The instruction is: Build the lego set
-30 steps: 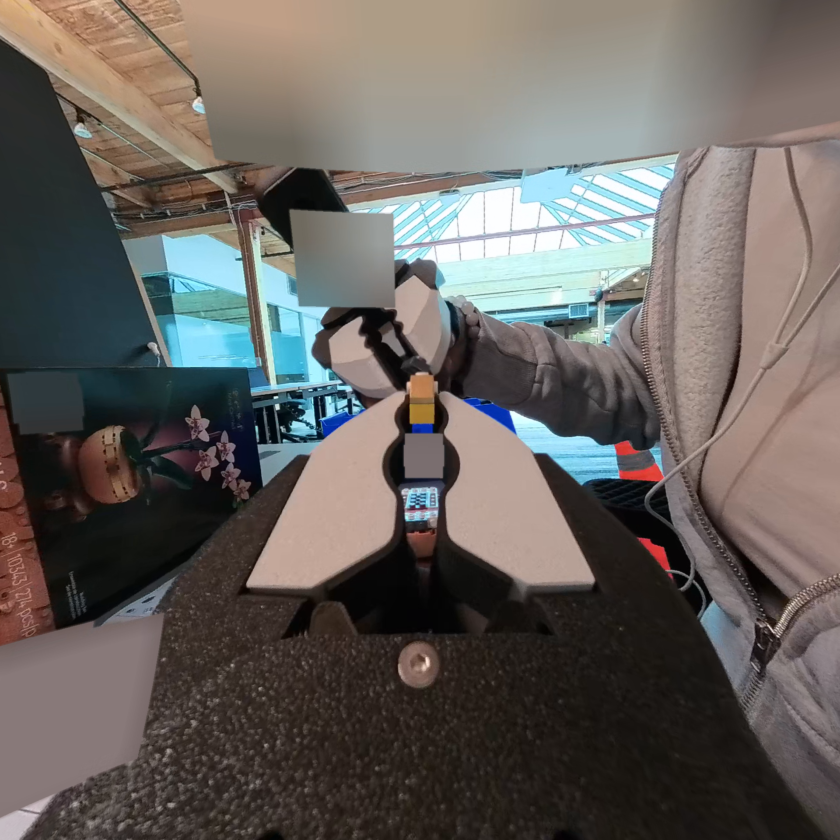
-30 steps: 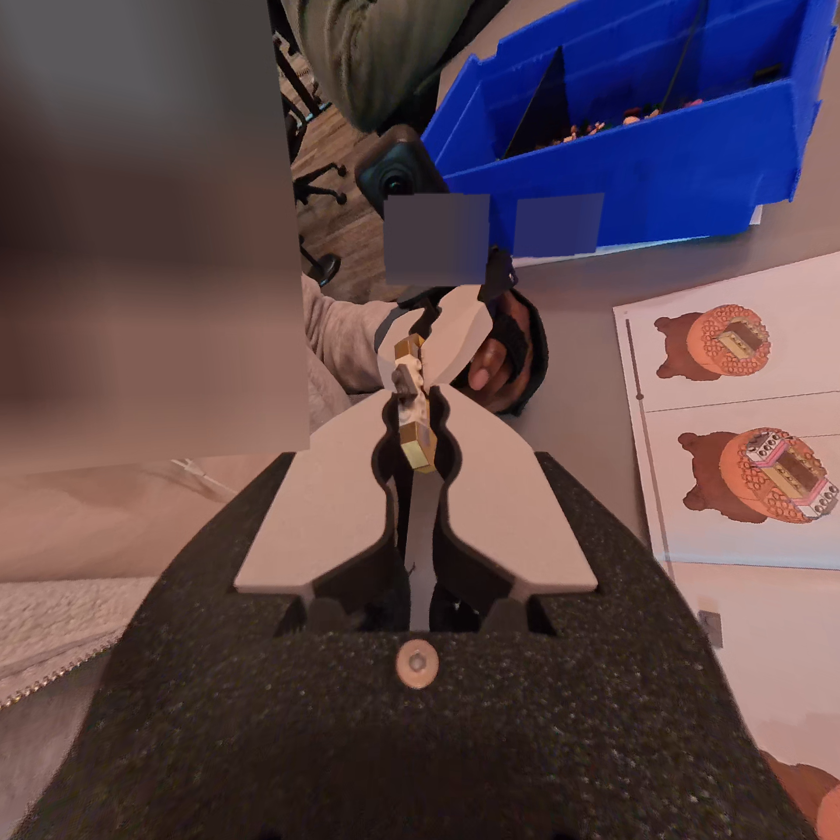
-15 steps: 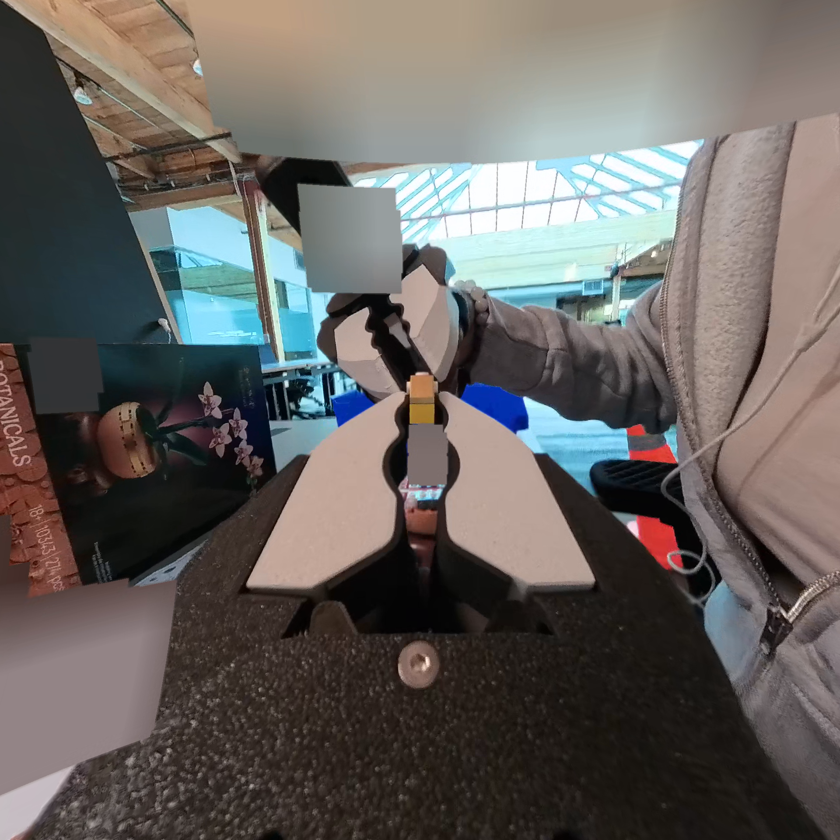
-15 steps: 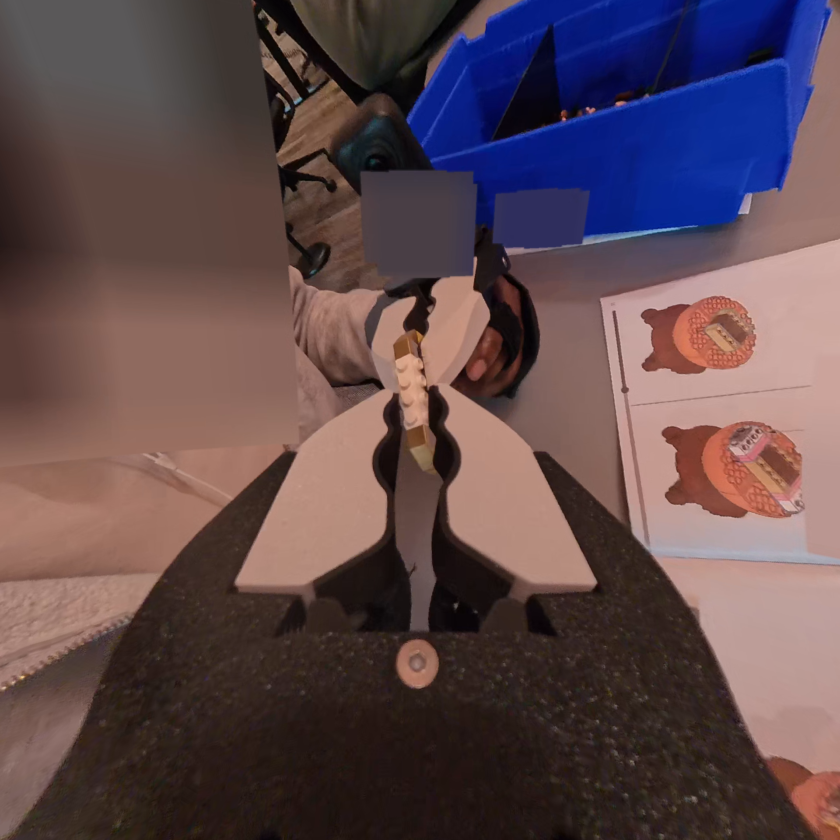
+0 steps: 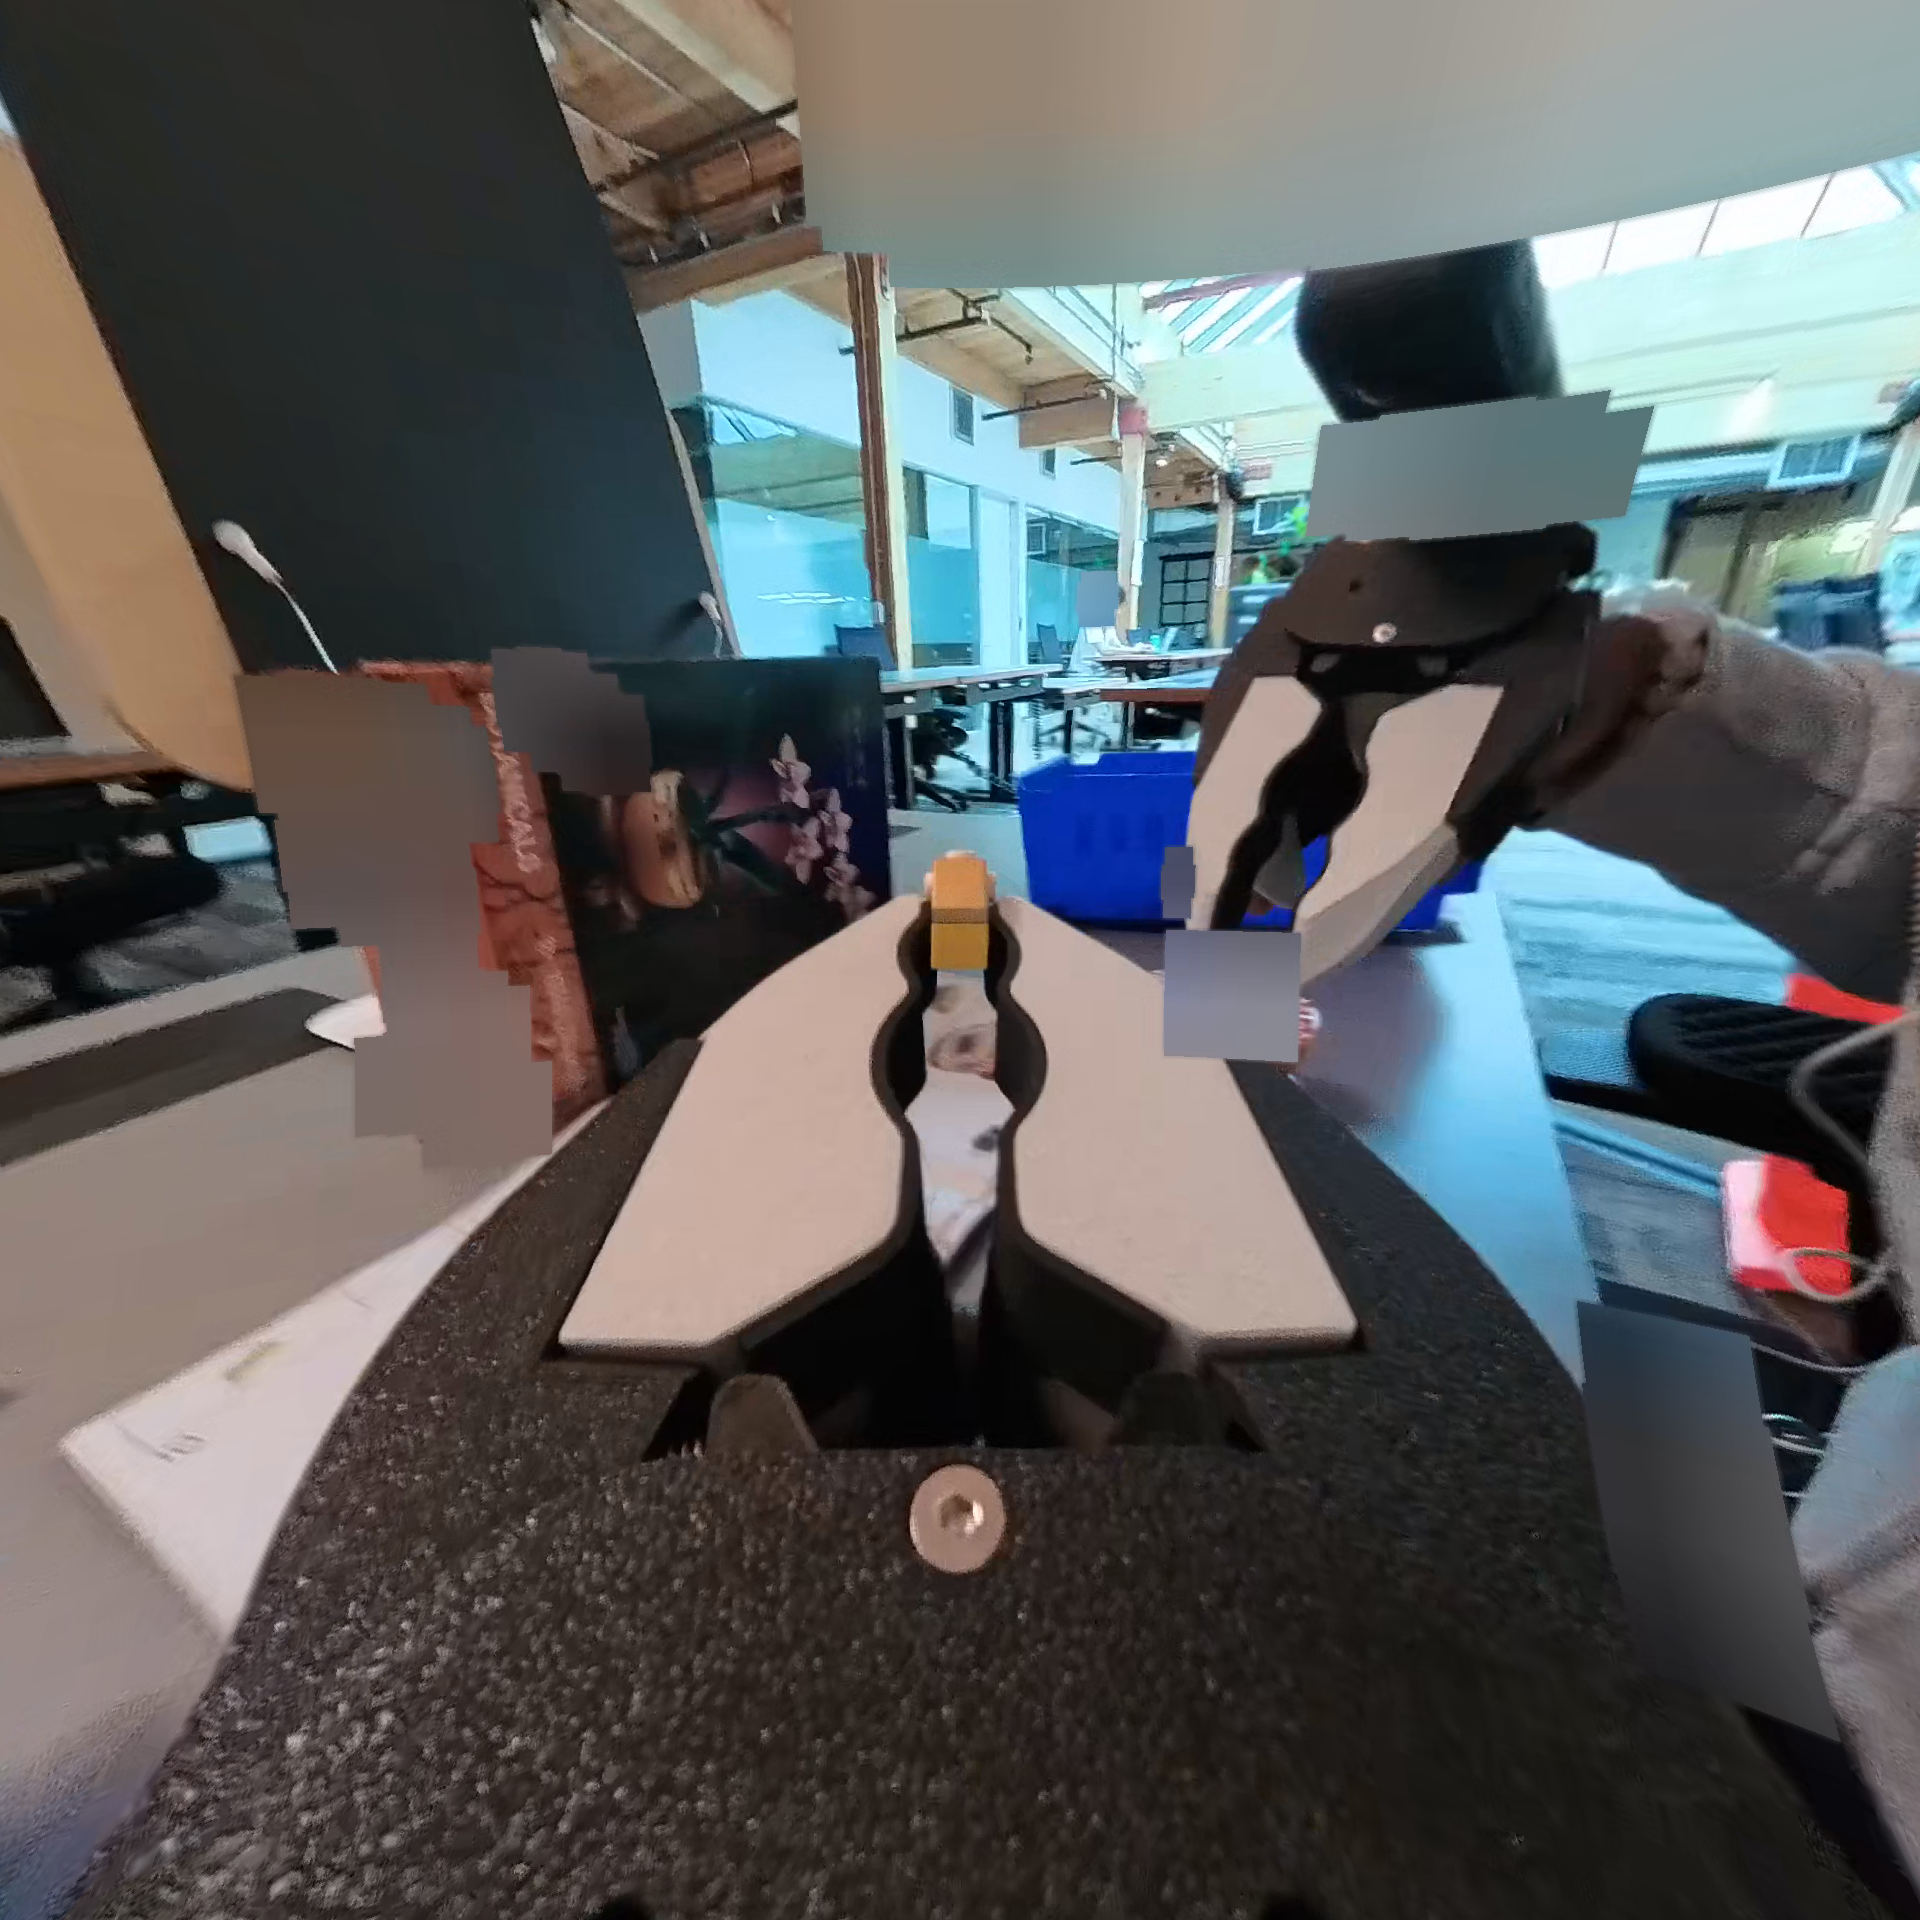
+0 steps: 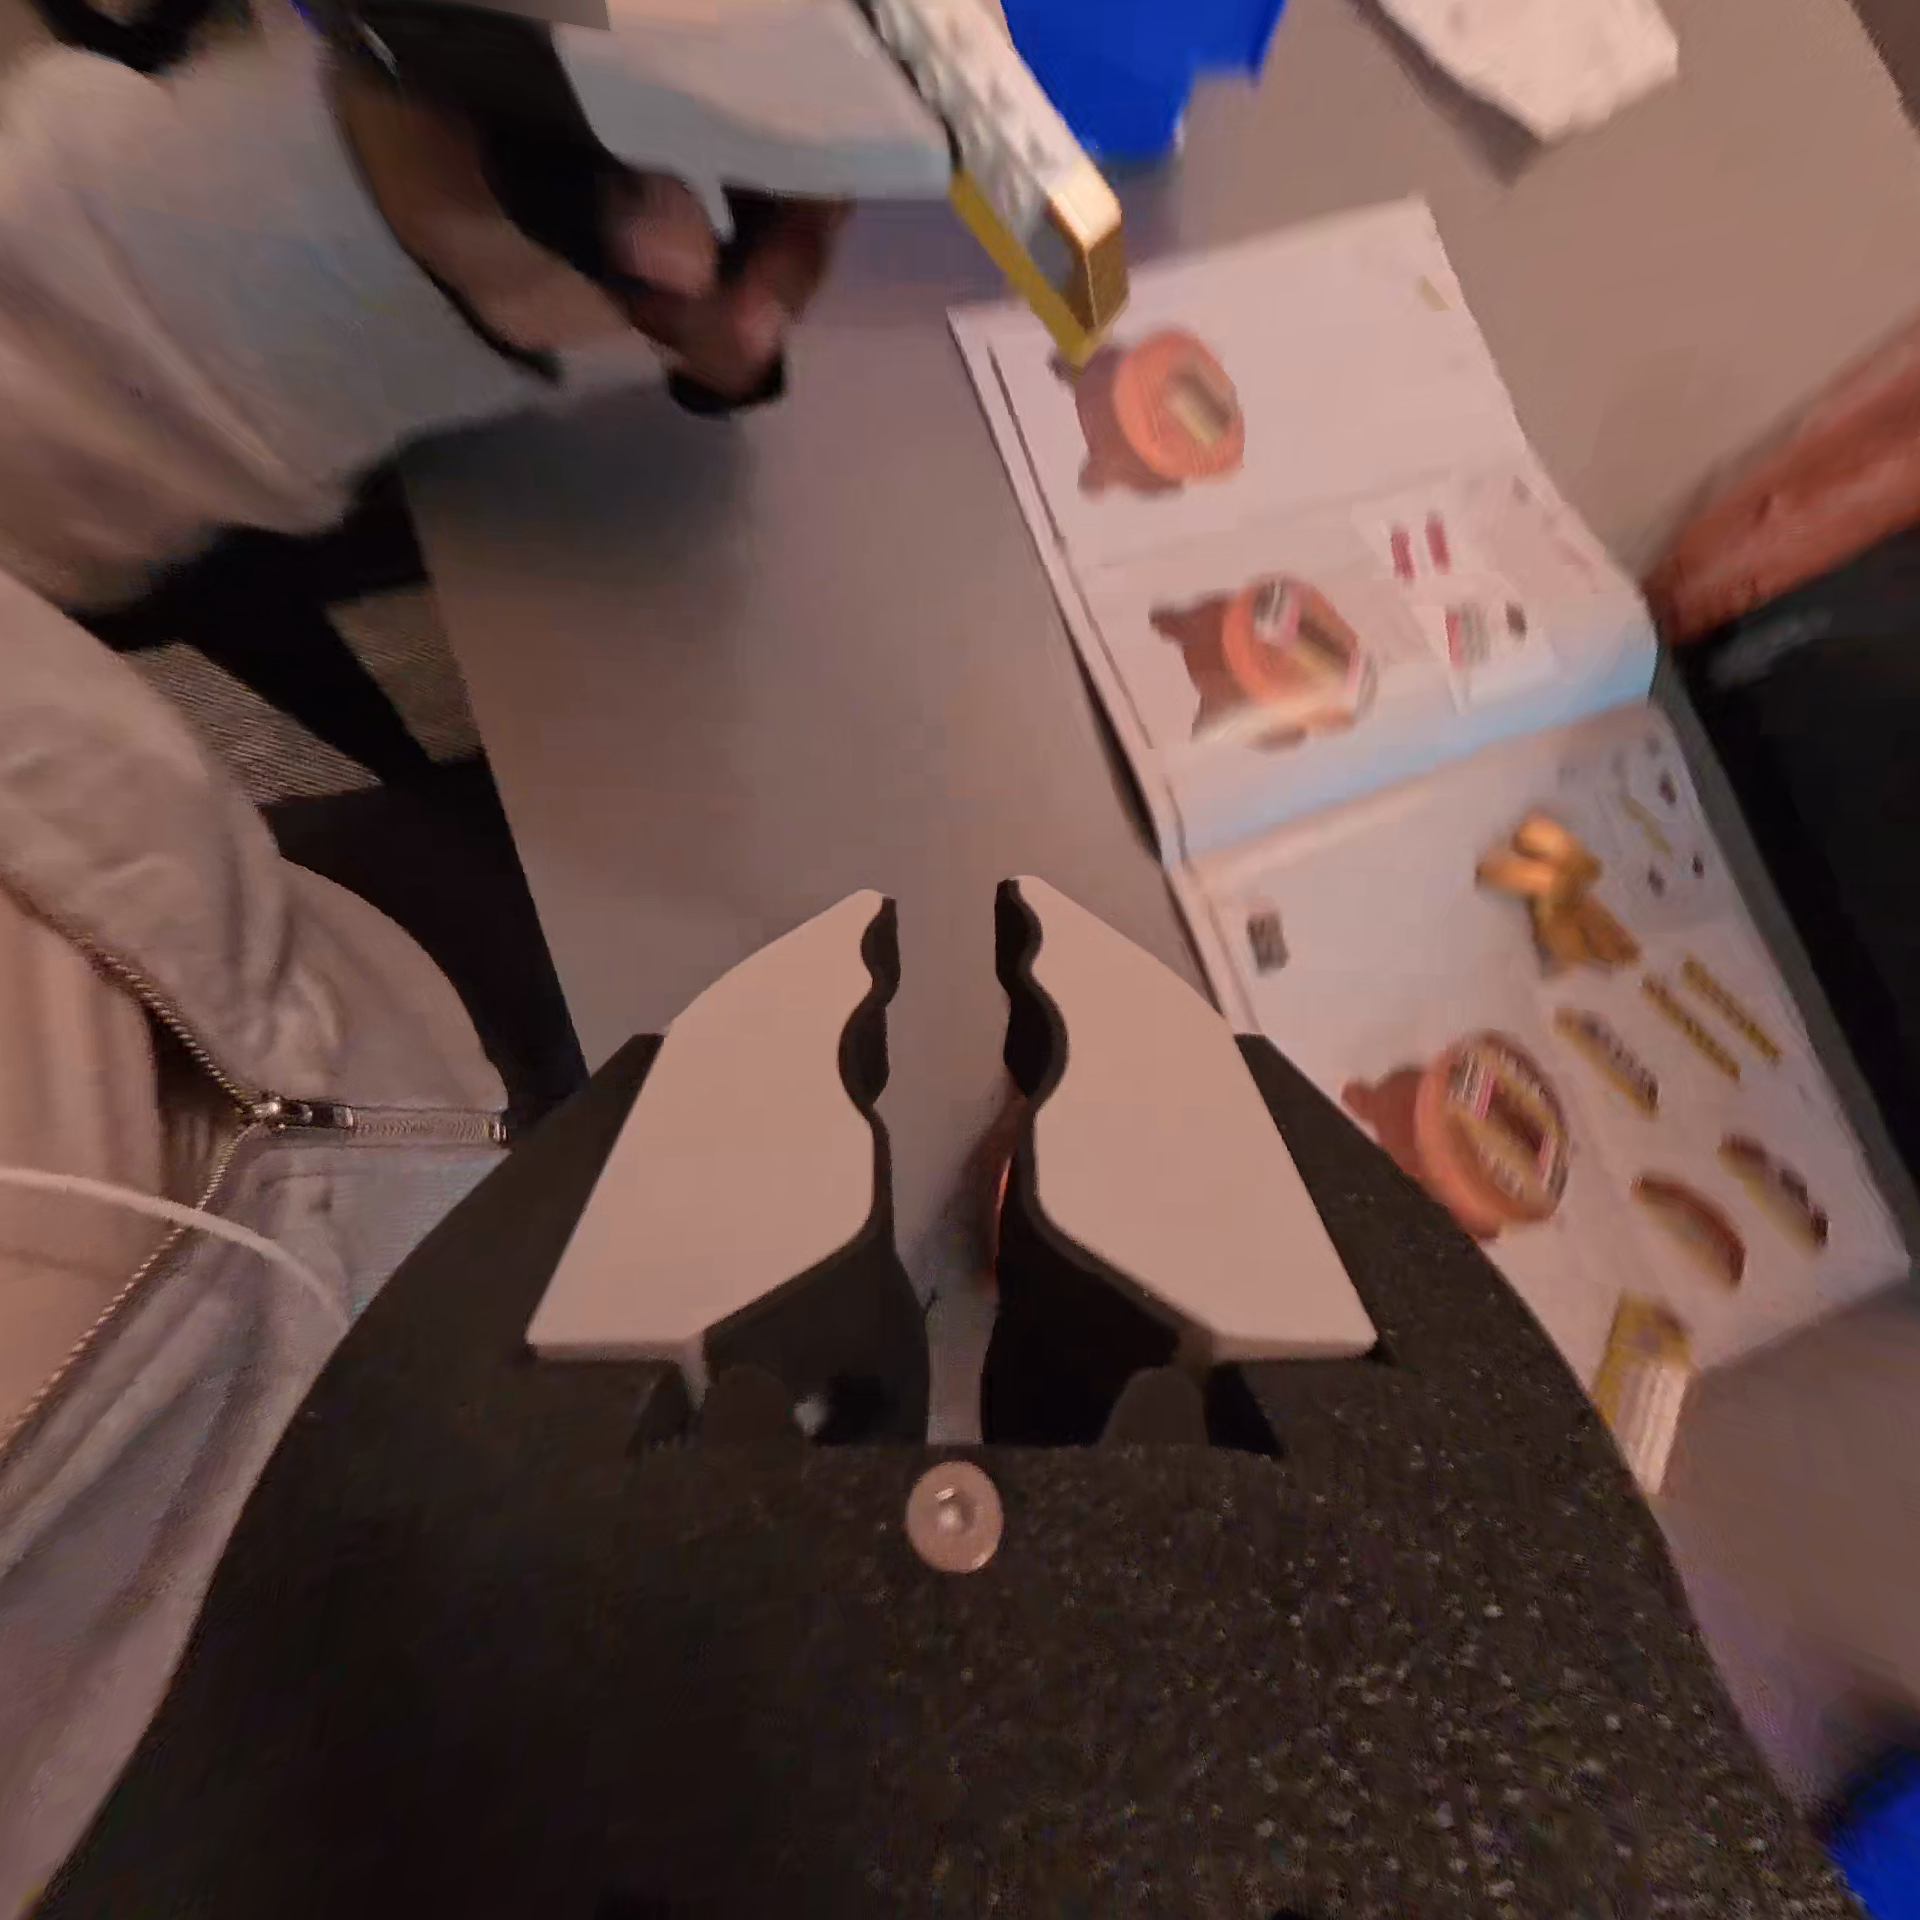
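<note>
Pinching a small stack of lego pieces (image 5: 958,912) between its fingertips, the left hand-held gripper (image 5: 958,940) holds it up off the worktop (image 6: 727,665), in front of the set's box (image 5: 717,842) that stands propped behind it. In the left wrist view only the yellow and tan end of the stack shows, poking out past the tips; the right wrist view shows more of it, a narrow bar with a gold rim and a pale studded face. Its long axis runs in line with the left fingers, so the free end points away from that gripper and slants down toward the open instruction booklet (image 6: 1351,665) on the worktop. The right hand-held gripper (image 6: 943,904) is off to the side and well apart from the stack, its jaws spread with a clear gap and nothing between them. Judging by this, the build is early: one short sub-assembly is joined, and the round brown pot printed on the booklet pages is nowhere to be seen as a built thing. Most pieces presumably sit in the blue bin (image 5: 1101,831) at the back of the worktop, though its contents are hidden here. What is left looks like nearly all of the model, beginning with another piece for the empty right gripper.
</note>
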### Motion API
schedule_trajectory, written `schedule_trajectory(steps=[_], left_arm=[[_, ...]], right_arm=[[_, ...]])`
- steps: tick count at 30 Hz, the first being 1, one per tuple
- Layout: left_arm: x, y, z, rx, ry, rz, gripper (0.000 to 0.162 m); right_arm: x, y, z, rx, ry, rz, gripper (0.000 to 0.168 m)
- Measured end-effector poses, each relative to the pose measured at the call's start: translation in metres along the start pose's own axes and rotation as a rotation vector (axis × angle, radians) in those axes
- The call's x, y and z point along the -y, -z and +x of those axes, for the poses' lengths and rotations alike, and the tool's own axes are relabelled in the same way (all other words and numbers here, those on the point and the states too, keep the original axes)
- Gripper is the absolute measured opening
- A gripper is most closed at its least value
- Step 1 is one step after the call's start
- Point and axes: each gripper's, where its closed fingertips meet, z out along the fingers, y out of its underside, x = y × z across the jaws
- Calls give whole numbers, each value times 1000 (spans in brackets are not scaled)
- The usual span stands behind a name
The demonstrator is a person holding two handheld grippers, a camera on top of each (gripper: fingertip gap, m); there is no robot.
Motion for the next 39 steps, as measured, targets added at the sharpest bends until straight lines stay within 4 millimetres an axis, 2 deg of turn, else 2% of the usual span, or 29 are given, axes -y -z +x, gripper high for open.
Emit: schedule_trajectory(steps=[3, 6, 8, 10, 12, 16, 19, 22, 27, 31, 34, 39], left_arm=[[-8, 1, 17, -46, 33, 15, 8], [-9, -1, 32, -129, 36, 36, 7], [-10, 0, 34, -146, 40, 42, 7], [-7, 3, 36, -160, 39, 61, 7], [-1, 5, 37, -168, 42, 89, 7], [3, 9, 37, -176, 56, 112, 7], [4, 10, 38, -184, 59, 119, 7], [5, 9, 39, -188, 65, 124, 7], [4, 9, 38, -191, 80, 128, 7], [5, 10, 37, -190, 87, 138, 7], [7, 11, 37, -193, 95, 151, 7], [8, 12, 38, -201, 97, 155, 7]], right_arm=[[-24, -10, -17, -85, -55, -36, 13], [-50, -35, -31, -185, -44, -70, 9], [-68, -46, -24, -320, 22, -158, 9], [-76, -47, -11, -459, 104, -215, 9], [-75, -45, -1, -542, 138, -219, 9], [-61, -47, 7, -581, 87, -121, 10], [-69, -51, 15, -601, 15, -156, 9], [-67, -54, 19, -614, -36, -152, 7], [-66, -54, 33, -726, 52, -206, 4], [-68, -56, 37, -736, 71, -233, 3], [-61, -53, 40, -768, 98, -231, 3], [-62, -61, 35, -685, 117, -299, 5]])
